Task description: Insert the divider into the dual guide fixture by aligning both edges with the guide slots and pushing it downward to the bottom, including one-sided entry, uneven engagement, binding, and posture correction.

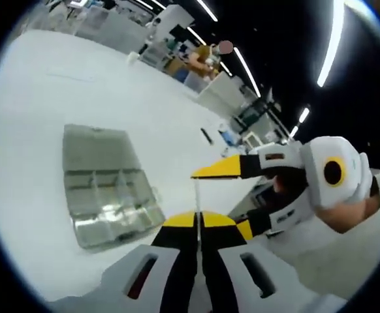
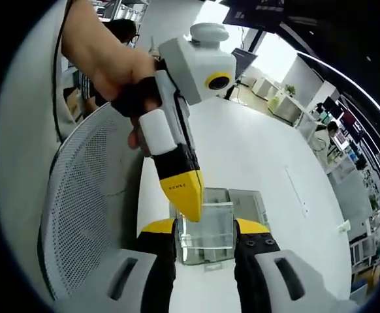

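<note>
A clear plastic divider (image 2: pixel 206 236) hangs in the air above the white table. In the left gripper view it (image 1: pixel 196 195) is edge-on, a thin line rising from my left gripper (image 1: pixel 198 219), which is shut on it. From the upper left of the right gripper view the left gripper (image 2: pixel 189 197) pinches the divider's top corner. My right gripper (image 2: pixel 205 227) spans the divider's width, its jaws pressed to both side edges. It (image 1: pixel 219 201) enters the left gripper view from the right. The clear compartment box (image 1: pixel 105 186) with guide slots lies flat on the table (image 1: pixel 40 98), below the divider (image 2: pixel 250 205).
A white mesh chair back (image 2: pixel 85 208) stands close on the left of the right gripper view. A person's hand (image 2: pixel 115 68) holds the left gripper. Desks, shelves and a person (image 1: pixel 206 57) stand far across the room. A small dark object (image 1: pixel 206 135) lies on the table.
</note>
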Available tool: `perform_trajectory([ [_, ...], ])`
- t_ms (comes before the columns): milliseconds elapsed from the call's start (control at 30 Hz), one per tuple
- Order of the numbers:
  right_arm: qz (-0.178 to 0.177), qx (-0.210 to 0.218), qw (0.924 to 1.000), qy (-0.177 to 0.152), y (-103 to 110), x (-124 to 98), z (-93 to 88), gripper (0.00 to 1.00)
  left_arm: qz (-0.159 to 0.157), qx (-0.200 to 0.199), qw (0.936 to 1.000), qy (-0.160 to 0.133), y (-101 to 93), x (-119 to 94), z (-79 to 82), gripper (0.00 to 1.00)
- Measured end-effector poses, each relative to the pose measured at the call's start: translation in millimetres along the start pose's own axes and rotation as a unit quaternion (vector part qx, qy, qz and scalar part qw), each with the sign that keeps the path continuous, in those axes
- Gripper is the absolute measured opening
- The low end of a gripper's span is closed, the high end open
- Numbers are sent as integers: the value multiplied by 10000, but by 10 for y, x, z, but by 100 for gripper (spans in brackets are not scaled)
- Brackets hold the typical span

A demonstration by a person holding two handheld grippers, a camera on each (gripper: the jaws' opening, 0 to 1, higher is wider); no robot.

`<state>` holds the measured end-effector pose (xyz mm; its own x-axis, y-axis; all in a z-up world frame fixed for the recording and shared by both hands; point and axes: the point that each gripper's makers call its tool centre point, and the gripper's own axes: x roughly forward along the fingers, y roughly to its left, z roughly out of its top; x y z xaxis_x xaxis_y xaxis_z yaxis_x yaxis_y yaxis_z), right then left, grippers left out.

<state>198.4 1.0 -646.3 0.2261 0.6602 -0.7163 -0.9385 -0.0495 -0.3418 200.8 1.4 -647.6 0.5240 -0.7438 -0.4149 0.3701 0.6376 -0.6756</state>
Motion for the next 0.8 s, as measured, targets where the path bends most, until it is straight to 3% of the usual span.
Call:
perform_trajectory([
  [67, 13, -15, 10000, -6, -17, -19, -12, 23, 20, 18, 10000, 29, 38, -10, -23, 0],
  [267, -9, 145, 9999, -47, -82, -54, -51, 23, 24, -28, 10000, -75, 90, -63, -7, 0],
  [800, 175, 376, 9991, -80, -158, -101, -58, 22, -70, 409, 9989, -206, 85, -76, 9, 0],
])
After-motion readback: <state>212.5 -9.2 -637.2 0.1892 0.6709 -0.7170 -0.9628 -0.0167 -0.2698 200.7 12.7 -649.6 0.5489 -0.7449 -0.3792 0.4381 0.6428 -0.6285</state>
